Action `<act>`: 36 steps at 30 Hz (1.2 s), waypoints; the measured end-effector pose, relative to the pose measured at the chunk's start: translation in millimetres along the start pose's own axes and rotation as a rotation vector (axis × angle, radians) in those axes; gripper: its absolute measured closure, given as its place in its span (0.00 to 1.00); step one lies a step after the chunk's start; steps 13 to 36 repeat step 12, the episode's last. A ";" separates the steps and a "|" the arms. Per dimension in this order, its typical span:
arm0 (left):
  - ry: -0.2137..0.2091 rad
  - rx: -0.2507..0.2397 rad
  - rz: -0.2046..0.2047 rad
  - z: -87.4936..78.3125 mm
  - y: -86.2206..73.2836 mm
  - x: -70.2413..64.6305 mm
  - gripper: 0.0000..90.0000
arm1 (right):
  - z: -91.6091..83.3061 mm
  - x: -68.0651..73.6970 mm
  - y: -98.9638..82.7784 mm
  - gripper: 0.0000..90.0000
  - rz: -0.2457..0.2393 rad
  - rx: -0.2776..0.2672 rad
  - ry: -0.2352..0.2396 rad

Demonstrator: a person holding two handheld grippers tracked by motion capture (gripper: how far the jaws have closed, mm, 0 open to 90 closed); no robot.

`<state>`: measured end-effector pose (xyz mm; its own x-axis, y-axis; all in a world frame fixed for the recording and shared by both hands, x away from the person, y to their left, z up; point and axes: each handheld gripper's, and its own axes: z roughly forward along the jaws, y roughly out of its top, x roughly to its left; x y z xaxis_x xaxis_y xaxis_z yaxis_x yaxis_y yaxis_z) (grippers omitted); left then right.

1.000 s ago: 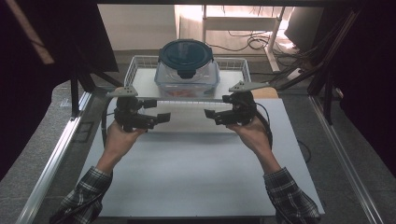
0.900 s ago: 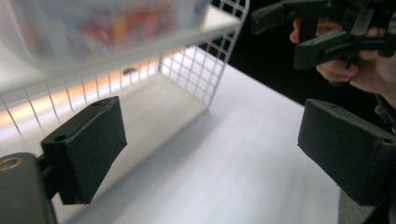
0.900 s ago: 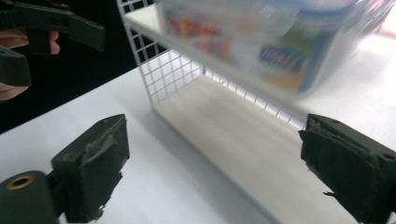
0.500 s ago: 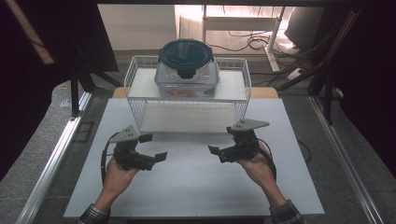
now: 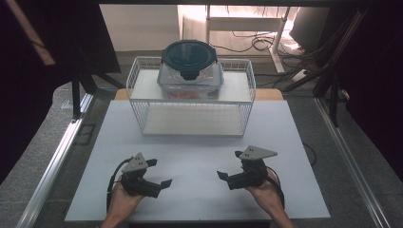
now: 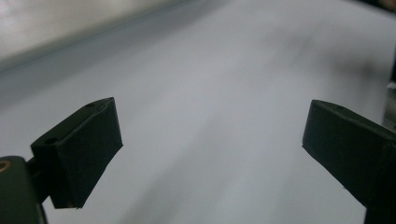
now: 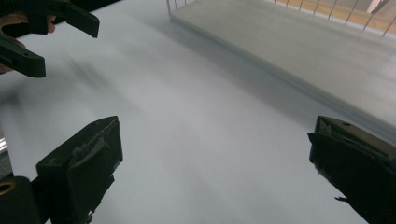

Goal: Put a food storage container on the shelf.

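A clear food container with a dark round lid (image 5: 190, 71) stands on the top shelf of a white wire rack (image 5: 138, 85) at the back of the table. Both grippers hover low over the white mat (image 5: 199, 142) near its front edge, well away from the rack. My left gripper (image 5: 159, 172) (image 6: 210, 140) is open with only bare mat between its fingers. My right gripper (image 5: 229, 165) (image 7: 215, 158) is open too; its jaws have just been opening and nothing is between them. The right gripper view also catches the left gripper (image 7: 65, 46) at the upper left.
The rack's lower shelf board (image 7: 280, 46) lies ahead of the right gripper. A metal rail (image 5: 57, 156) runs along the table's left side. Cables (image 5: 256, 42) trail on the floor behind the table.
Both hands have drawn back from the rack's top shelf toward the near edge and sunk lower. The container has stayed on the shelf.
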<state>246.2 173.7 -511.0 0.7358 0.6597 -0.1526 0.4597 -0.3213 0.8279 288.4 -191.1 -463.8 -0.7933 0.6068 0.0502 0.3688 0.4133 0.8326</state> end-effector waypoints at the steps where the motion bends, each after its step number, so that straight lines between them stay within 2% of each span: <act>1: 0.011 0.030 0.009 2.7 -5.5 -3.0 0.05 | -0.3 1.3 -4.2 0.03 -0.001 0.002 -0.002; 4: 0.006 0.084 0.000 7.3 -15.4 -7.1 0.04 | 1.2 5.3 -21.1 0.02 0.009 0.030 0.000; 6: 0.001 0.109 -0.017 9.6 -19.7 -7.9 0.04 | 4.7 7.0 -32.0 0.01 0.008 0.076 -0.002; 7: 0.001 0.116 -0.018 10.2 -20.5 -7.8 0.04 | 6.9 7.7 -36.5 0.01 -0.004 0.104 -0.007; 10: 0.011 0.129 -0.015 11.7 -21.0 -6.8 0.04 | 10.4 9.1 -40.1 0.01 -0.018 0.140 -0.020; 12: 0.007 0.125 -0.024 11.6 -20.6 -5.5 0.04 | 11.7 10.2 -39.2 0.01 -0.030 0.143 -0.029; 36: 0.007 0.125 -0.024 11.6 -20.6 -5.5 0.04 | 11.7 10.2 -39.2 0.01 -0.030 0.143 -0.029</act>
